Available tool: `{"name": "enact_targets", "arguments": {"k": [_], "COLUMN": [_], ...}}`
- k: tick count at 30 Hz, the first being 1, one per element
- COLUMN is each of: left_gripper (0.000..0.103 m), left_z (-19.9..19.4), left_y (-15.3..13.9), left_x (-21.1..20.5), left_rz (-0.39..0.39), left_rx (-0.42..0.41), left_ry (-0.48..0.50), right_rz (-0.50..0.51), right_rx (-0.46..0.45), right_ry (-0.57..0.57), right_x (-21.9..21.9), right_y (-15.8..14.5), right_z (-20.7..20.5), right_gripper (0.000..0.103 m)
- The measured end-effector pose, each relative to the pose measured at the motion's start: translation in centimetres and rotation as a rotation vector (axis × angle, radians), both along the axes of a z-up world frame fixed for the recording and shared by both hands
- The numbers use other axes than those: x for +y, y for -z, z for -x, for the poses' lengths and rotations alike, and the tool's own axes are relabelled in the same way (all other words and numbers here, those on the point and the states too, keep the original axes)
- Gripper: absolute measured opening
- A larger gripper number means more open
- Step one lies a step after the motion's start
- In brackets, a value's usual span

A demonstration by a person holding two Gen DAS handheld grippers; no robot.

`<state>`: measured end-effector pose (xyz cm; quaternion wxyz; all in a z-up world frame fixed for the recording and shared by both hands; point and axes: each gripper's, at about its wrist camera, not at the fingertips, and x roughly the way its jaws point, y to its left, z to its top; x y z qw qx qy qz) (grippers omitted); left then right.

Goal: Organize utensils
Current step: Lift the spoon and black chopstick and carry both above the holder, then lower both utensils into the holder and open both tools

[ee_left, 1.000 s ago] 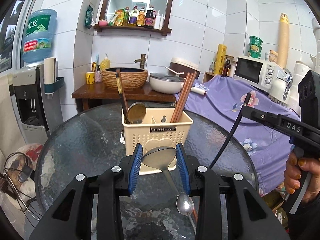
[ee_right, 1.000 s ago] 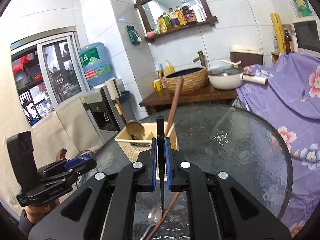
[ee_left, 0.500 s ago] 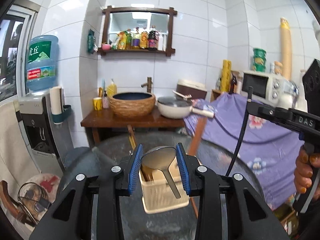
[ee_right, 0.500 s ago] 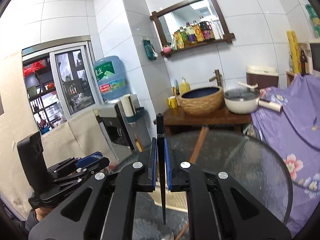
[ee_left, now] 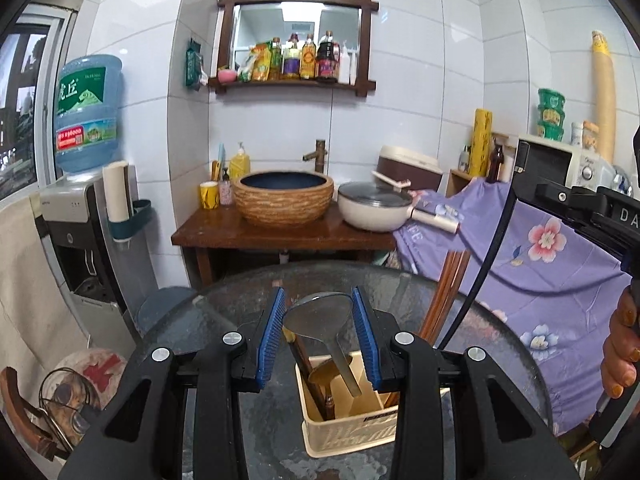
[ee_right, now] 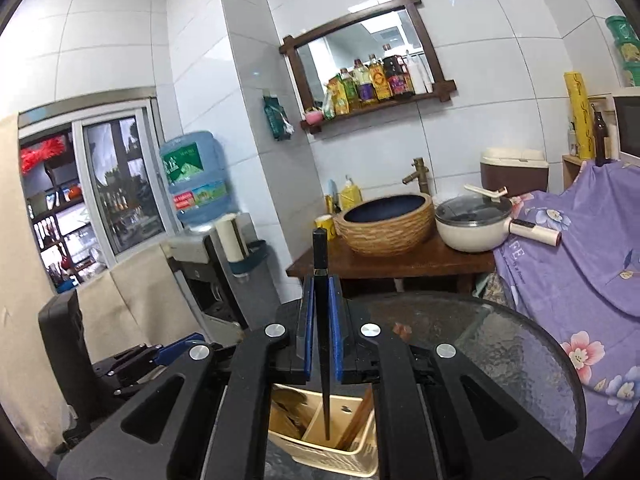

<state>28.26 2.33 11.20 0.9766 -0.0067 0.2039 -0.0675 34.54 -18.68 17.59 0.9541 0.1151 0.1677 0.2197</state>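
Note:
My left gripper [ee_left: 319,334] is shut on the bowl of a steel spoon [ee_left: 320,318]; its handle hangs down over the cream utensil holder [ee_left: 348,428] on the round glass table [ee_left: 224,320]. The holder has a wooden spoon [ee_left: 326,372] and brown chopsticks [ee_left: 444,300] in it. My right gripper [ee_right: 321,332] is shut on a black chopstick [ee_right: 321,280], held upright with its tip down inside a compartment of the holder [ee_right: 320,440]. The right gripper also shows at the right edge of the left wrist view [ee_left: 592,216].
Behind the table stands a wooden stand [ee_left: 280,232] with a woven basin [ee_left: 283,198] and a white pot [ee_left: 374,206]. A purple flowered cloth [ee_left: 552,264] lies at the right. A water dispenser [ee_left: 80,200] stands at the left.
Both grippers have lifted off the table with their utensils and now hang over the holder. The black chopstick's tip has gone down into a compartment; the steel spoon hangs above it.

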Motion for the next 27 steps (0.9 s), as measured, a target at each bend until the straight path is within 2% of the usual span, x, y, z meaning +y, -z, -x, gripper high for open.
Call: {"name": "enact_targets", "arguments": {"k": [8,14,19,20,22,24,25,27], "left_gripper": [0.034,0.034,0.035,0.039,0.066,0.074,0.075,0.081], "left_z": [-1.1,-1.9,-1.8,-1.7,-1.5,-0.8,-0.4,0.5], "left_y": [4.1,6.5,7.5,7.5,7.4,7.0,6.9,6.8], "left_x": [-0.7,-0.9,-1.1,-1.2,-1.4,-1.7,-1.8,-2.2], "left_rz": [-0.025,-0.028,-0.035,-0.034,-0.036,-0.051,-0.067,-0.102], "left_rx": [0.101,0.159,0.171,0.165,0.151,0.109,0.088,0.068], "left_ry": [0.029,0.029,0.032,0.034,0.032,0.022,0.018,0.020], "right_rz": [0.016,0.046,0.057,0.060,0.066,0.068,0.075,0.098], "right_rx": [0.113,0.125,0.135,0.135,0.138,0.141,0.137,0.114], "right_ry": [-0.002,0.019,0.032,0.039,0.051,0.052,0.056,0.076], "right_x": [0.6,0.6,0.4,0.4,0.2,0.0,0.0,-0.2], "right_y": [5.5,7.2,7.7,7.8,8.0,8.2,8.3,8.4], "right_z": [-1.7,-2.1,-2.3,-2.3,-2.3,-2.2,-2.1,-1.4], "right_gripper": [0.008,0.008,0.008,0.008,0.008,0.008,0.009,0.022]}}
